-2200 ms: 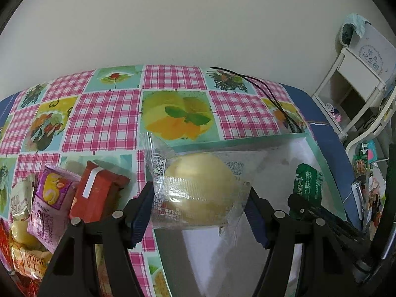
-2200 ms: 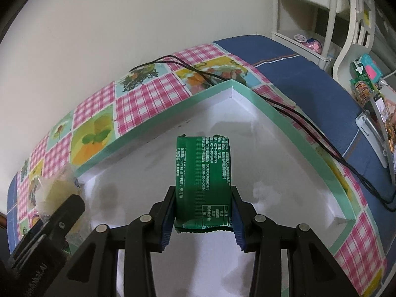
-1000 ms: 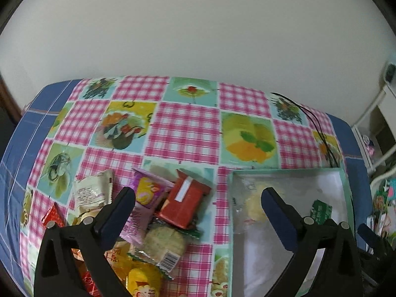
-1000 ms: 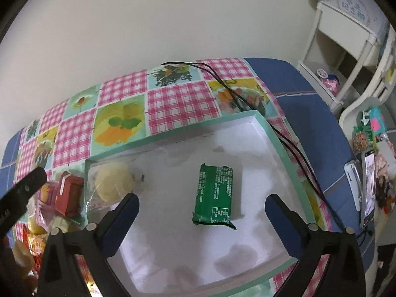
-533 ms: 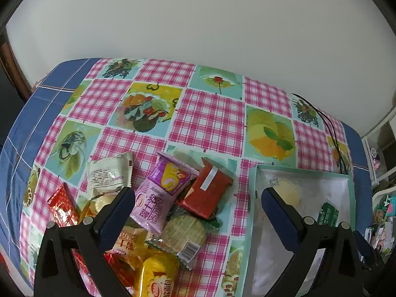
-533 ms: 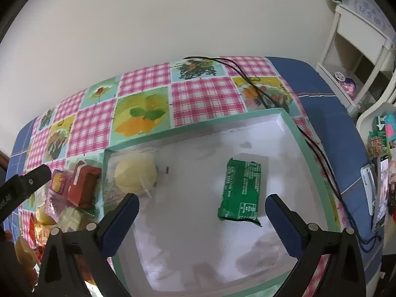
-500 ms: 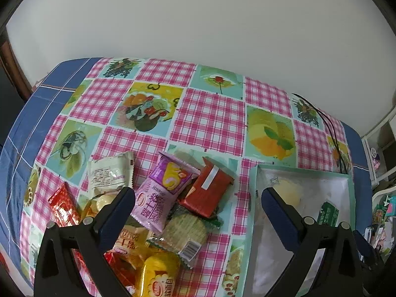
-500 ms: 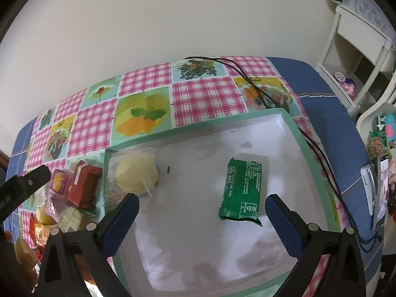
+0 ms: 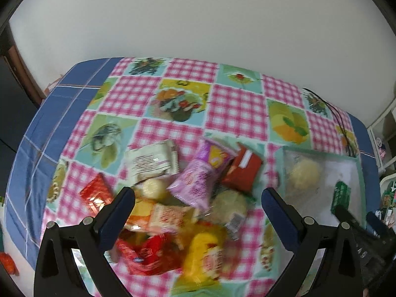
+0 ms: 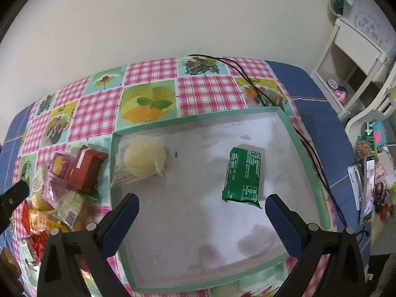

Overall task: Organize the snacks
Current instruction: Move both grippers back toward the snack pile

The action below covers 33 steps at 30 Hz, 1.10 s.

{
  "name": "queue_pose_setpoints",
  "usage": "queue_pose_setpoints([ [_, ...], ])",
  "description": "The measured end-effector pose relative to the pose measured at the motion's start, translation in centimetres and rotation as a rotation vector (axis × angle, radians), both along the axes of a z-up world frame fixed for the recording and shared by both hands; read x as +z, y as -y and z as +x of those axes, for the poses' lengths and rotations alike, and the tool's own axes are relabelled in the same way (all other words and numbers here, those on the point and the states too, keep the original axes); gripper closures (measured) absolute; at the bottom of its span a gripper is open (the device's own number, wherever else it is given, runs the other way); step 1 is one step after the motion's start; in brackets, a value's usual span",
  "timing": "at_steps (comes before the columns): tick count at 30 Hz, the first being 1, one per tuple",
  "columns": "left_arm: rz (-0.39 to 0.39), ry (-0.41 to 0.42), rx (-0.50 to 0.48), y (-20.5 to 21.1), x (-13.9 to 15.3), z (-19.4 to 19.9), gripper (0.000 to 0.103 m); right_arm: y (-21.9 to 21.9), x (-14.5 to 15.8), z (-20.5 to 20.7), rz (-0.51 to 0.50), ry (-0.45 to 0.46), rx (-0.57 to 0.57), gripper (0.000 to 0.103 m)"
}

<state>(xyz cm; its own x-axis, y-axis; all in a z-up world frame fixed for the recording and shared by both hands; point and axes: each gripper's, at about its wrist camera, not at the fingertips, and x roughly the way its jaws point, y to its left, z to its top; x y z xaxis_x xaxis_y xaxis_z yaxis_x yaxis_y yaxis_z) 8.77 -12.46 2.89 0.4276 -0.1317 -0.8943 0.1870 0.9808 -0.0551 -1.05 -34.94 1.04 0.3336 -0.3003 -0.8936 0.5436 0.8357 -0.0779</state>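
A white box with a green rim (image 10: 198, 118) lies on the checked tablecloth. Inside it are a yellow bun in clear wrap (image 10: 144, 159) and a green packet (image 10: 243, 174). Both also show in the left wrist view, the bun (image 9: 302, 174) and the packet (image 9: 341, 195). A pile of snacks lies left of the box: a purple packet (image 9: 200, 178), a red packet (image 9: 243, 170), a white packet (image 9: 151, 160), a yellow packet (image 9: 203, 252). My left gripper (image 9: 198, 198) is open above the pile. My right gripper (image 10: 201, 204) is open above the box, holding nothing.
A black cable (image 10: 247, 74) runs over the table's far right corner and along the box's right side. White shelves (image 10: 356, 49) and clutter stand to the right of the table. A white wall is behind the table.
Both grippers let go of the bun and the green packet in the box and opened. The left gripper then swung left over the snack pile; the right drew back and rose.
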Motion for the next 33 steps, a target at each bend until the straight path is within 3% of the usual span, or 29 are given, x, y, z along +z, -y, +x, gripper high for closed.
queue_pose_setpoints([
  [7, 0.054, 0.025, 0.028, -4.7, 0.4, -0.9, 0.001, -1.7, -0.5, -0.8, -0.011, -0.05, 0.006, 0.0],
  [15, 0.111, -0.012, 0.016, -8.0, -1.3, -1.7, 0.001, -4.9, -1.4, -1.8, 0.015, -0.055, 0.031, 0.0],
  [33, 0.069, -0.117, 0.031, -12.3, -4.6, -1.3, 0.001, -11.3, -3.5, -2.5, 0.091, -0.061, 0.058, 0.0],
])
